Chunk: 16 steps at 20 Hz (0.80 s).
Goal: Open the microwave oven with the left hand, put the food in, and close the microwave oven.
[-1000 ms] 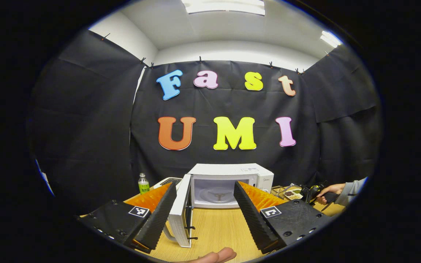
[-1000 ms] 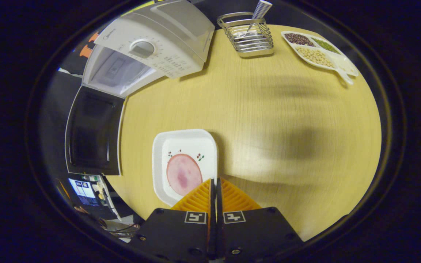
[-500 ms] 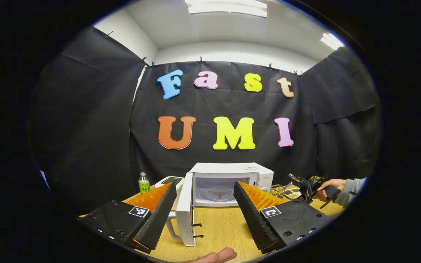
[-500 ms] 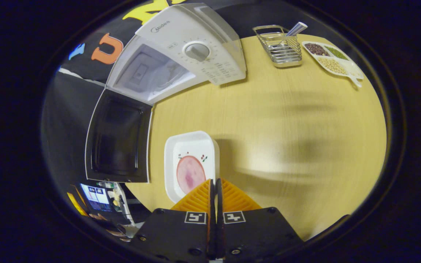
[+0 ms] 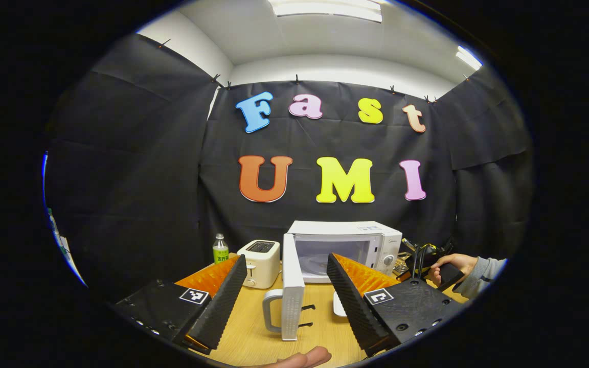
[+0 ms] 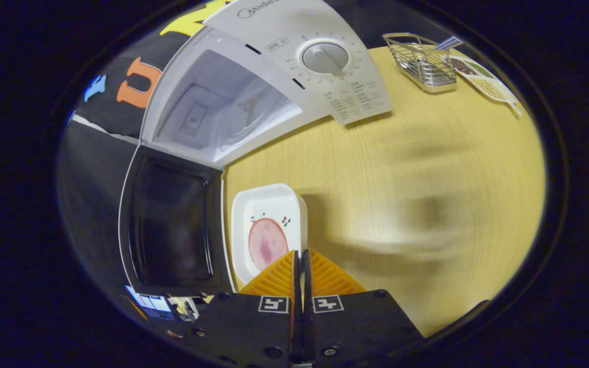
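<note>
**Plate in carriage toward the open oven**

- White microwave oven (image 5: 348, 245): stands toward the far edge of the light wood-grain table (image 6: 427, 168); cavity exposed, glass turntable visible inside.
- White oven door with dark window (image 6: 172, 225): swung fully out; seen edge-on with its handle in the left gripper view.
- White square plate carrying a round pink slice of ham (image 6: 268, 230): just in front of the oven opening, close beside the inner face of the door; not yet inside.
- Right gripper (image 6: 302, 260): jaws narrowed to a slit at the plate's near rim, apparently pinching it; the contact itself is hidden.
- Left gripper (image 5: 287, 286): jaws wide, holding nothing, back from the door.
- Other stock: white toaster (image 5: 259, 263) and green-labelled bottle (image 5: 220, 249) left of the oven; wire basket (image 6: 421, 64) and divided dish of beans (image 6: 489, 82) at the far right corner of the table.

Step in hand, by judgement: loading the food; opening is done. Next move calls for keeping the plate level, clearing the cavity sill, setting it on the turntable, releasing and backing out, before the left gripper pushes the door shut.
</note>
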### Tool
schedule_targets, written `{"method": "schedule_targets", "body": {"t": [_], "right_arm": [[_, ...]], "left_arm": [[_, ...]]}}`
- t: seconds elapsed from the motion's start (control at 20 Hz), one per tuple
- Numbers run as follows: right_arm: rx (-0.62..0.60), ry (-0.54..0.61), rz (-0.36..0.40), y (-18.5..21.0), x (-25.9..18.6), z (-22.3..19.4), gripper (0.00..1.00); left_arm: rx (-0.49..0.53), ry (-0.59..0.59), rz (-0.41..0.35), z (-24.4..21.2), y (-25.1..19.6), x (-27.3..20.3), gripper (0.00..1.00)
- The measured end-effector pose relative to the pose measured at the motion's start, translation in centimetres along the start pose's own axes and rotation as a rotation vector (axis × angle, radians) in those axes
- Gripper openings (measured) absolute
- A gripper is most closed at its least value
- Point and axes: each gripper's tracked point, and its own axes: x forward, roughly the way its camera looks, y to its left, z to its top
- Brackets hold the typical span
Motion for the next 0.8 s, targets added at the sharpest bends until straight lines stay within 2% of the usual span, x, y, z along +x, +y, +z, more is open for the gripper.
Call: {"method": "schedule_targets", "body": {"t": [0.1,0.15,0.45,0.65,0.8], "right_arm": [[0.054,-0.038,0.026,2.1,0.9,0.3,0.0],[0.081,-0.054,0.04,3.0,1.4,0.5,0.04],[0.28,-0.203,0.091,7.7,4.0,2.6,0.04],[0.35,-0.324,0.115,9.8,5.7,5.8,0.04],[0.416,-0.408,0.139,11.0,6.9,8.7,0.04]], "left_arm": [[-0.008,0.008,0.003,-0.4,0.6,0.0,0.94],[-0.015,0.009,0.0,-0.5,0.8,0.0,0.95],[-0.035,0.017,-0.007,-1.5,1.5,0.8,0.95],[0.012,0.024,-0.022,-2.1,1.8,1.3,0.95],[0.006,0.026,-0.032,-2.5,1.8,1.6,0.95]]}}
